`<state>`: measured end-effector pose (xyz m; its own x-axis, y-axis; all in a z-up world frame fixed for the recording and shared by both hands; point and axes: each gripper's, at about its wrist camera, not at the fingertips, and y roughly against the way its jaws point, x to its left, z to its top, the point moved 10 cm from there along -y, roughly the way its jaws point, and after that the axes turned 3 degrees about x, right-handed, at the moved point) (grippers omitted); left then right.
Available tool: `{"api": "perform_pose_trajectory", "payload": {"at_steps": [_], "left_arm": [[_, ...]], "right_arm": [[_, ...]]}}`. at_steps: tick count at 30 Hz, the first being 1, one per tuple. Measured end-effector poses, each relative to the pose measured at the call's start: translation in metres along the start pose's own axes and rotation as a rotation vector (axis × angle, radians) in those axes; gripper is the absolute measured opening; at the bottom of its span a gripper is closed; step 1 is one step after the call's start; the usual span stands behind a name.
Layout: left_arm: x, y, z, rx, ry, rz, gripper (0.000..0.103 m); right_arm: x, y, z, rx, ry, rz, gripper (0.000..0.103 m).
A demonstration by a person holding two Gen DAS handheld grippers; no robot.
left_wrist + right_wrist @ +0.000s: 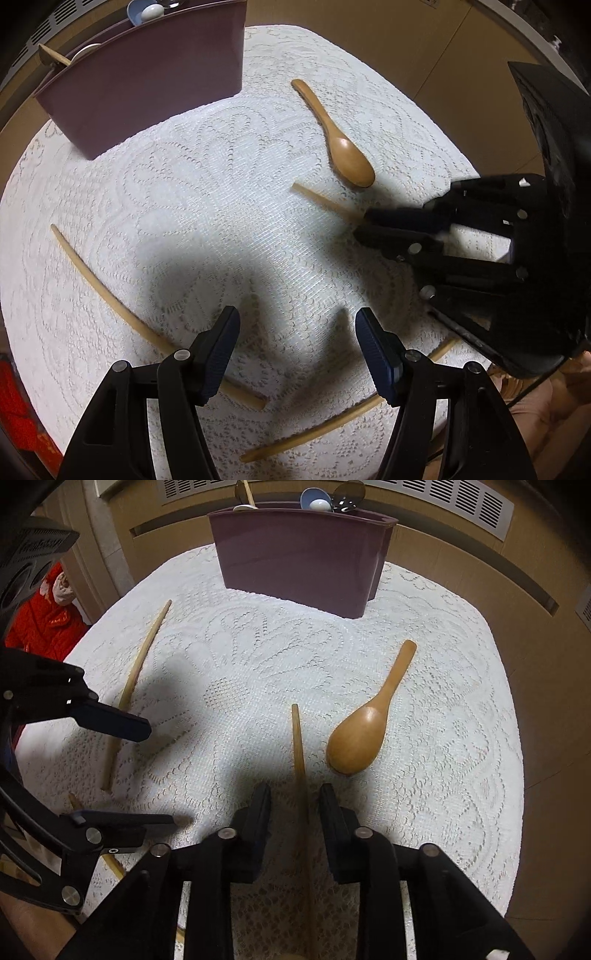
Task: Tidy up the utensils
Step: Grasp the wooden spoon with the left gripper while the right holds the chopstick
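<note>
A purple utensil holder (303, 557) stands at the far side of the white lace cloth (424, 794); it also shows in the left wrist view (144, 88). A wooden spoon (360, 734) lies on the cloth, also in the left wrist view (338, 138). My right gripper (295, 794) has its jaws around a wooden chopstick (298, 738) with small gaps on both sides; in the left wrist view it (360, 225) is over the chopstick (325, 201). My left gripper (295, 317) is open and empty above the cloth. Two more chopsticks (107, 295) (332, 424) lie near it.
The holder contains a blue spoon (314, 498), a white spoon and wooden utensils. A red cloth item (48, 624) sits off the table's left side. A beige wall with vents (461, 502) stands behind. The table edge is close on the right.
</note>
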<state>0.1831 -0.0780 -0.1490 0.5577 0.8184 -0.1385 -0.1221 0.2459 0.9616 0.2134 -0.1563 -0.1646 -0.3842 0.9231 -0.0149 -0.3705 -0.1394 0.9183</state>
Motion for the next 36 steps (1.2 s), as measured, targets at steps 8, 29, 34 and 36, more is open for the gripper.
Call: {"api": "perform_pose_trajectory", "payload": {"at_steps": [8,29,34,36], "left_arm": [[-0.013,-0.01,0.01,0.022,-0.015,-0.025,0.066],[-0.027,-0.032,0.164,0.04,-0.042,0.072,0.064],[-0.019,-0.048,0.191,0.069,-0.038,0.134,0.047],[-0.019,-0.053,0.196,0.075,-0.053,0.154,0.04]], "right_arm": [[-0.023,0.021,0.0,-0.022,-0.094,0.049,0.006],[-0.12,0.028,-0.023,-0.072,-0.32,-0.017,0.007],[-0.114,0.03,-0.029,-0.06,-0.302,0.007,0.009],[-0.11,0.03,-0.031,-0.058,-0.3,0.017,0.016]]}}
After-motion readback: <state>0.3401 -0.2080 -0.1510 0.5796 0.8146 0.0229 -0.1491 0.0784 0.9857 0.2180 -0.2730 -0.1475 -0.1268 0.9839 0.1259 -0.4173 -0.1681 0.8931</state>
